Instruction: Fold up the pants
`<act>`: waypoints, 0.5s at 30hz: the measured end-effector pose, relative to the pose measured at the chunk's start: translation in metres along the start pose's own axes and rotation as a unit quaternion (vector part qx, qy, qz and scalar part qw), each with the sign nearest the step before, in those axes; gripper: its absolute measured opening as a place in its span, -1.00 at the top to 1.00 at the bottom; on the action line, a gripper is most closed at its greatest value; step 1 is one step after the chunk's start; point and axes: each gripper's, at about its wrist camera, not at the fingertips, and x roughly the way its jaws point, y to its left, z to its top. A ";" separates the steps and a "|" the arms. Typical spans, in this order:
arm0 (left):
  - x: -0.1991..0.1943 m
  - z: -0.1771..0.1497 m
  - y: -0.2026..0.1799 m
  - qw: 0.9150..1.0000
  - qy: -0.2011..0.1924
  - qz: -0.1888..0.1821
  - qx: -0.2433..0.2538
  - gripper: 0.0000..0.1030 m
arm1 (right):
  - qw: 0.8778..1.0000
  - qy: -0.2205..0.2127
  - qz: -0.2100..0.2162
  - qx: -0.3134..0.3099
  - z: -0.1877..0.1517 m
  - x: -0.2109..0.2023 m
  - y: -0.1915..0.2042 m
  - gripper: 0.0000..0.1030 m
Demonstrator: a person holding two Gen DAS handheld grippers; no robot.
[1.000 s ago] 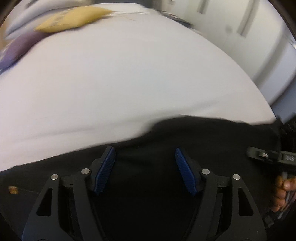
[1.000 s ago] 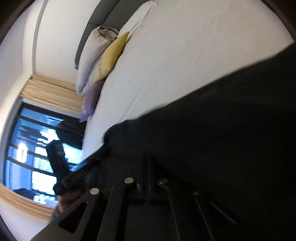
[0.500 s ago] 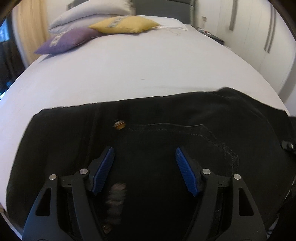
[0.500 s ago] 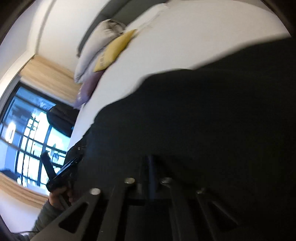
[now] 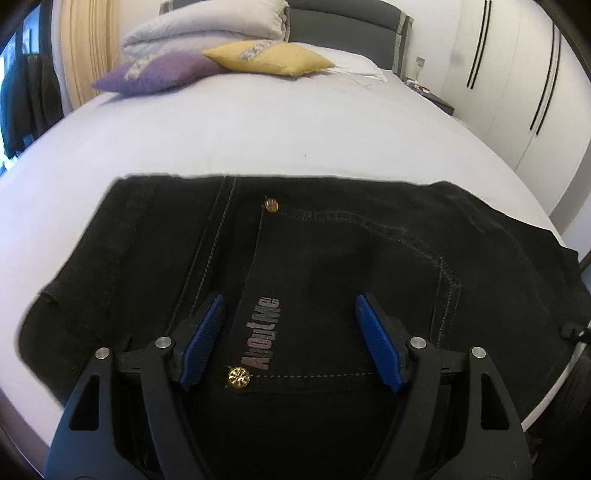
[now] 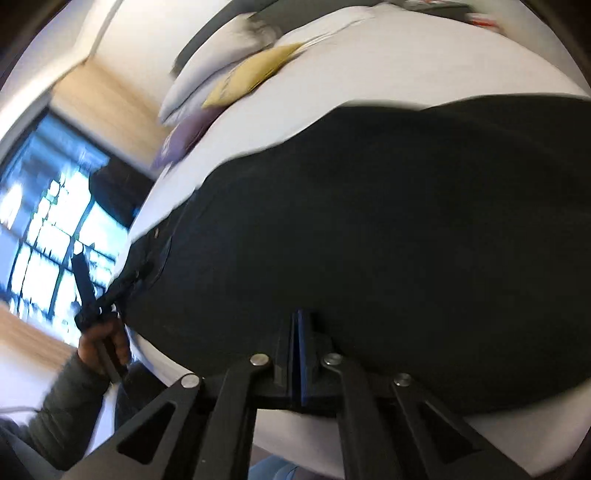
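On bed (image 5: 258,129), black pants (image 5: 332,258), lying crosswise

Bed (image 5: 258,122) btwn pants (image 5: 332,251) & pillows (image 5: 207,62) is bare, free to pass. Pillows block far end; wardrobe (image 5: 517,85) closes off right side.

A bed (image 5: 258,125) with a white sheet fills the room's centre. At its head: a dark grey headboard (image 5: 343,14), a folded pale duvet (image 5: 207,26), a purple cushion (image 5: 155,72) and a yellow cushion (image 5: 269,57). White wardrobe doors (image 5: 517,74) stand to the right. Beige curtains (image 5: 86,48) flank a bright window (image 6: 44,229) on the left.
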 end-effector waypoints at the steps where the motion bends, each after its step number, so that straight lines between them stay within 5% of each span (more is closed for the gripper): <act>1: -0.006 -0.002 -0.003 1.000 -0.013 0.000 0.004 -0.42 | 1.000 -0.019 -0.016 0.002 0.001 -0.013 -0.007 0.76; 2: -0.017 -0.001 -0.005 1.000 -0.029 -0.001 0.009 -0.42 | 0.999 -0.044 -0.014 0.009 0.004 -0.028 -0.014 0.62; 4: -0.026 -0.006 -0.010 0.999 -0.042 0.005 0.017 -0.42 | 0.995 -0.089 0.009 0.042 0.007 -0.050 -0.033 -0.06; 5: -0.021 -0.007 -0.009 0.999 -0.026 0.022 0.015 -0.42 | 0.994 -0.096 0.005 0.059 0.011 -0.049 -0.042 -0.10; 6: -0.006 -0.011 0.003 1.000 0.003 0.031 -0.002 -0.44 | 0.993 -0.094 -0.011 0.075 0.013 -0.047 -0.056 -0.06; 9: 0.002 -0.016 0.035 0.996 0.009 -0.038 -0.075 -0.46 | 0.982 -0.086 -0.018 0.164 0.008 -0.047 -0.106 1.00; 11: -0.003 -0.015 0.026 0.999 0.015 -0.007 -0.047 -0.47 | 0.970 -0.107 -0.019 0.218 -0.001 -0.062 -0.122 0.99; 15: -0.027 -0.009 0.015 0.998 -0.005 0.050 -0.040 -0.46 | 0.949 -0.159 -0.069 0.262 -0.014 -0.119 -0.146 0.04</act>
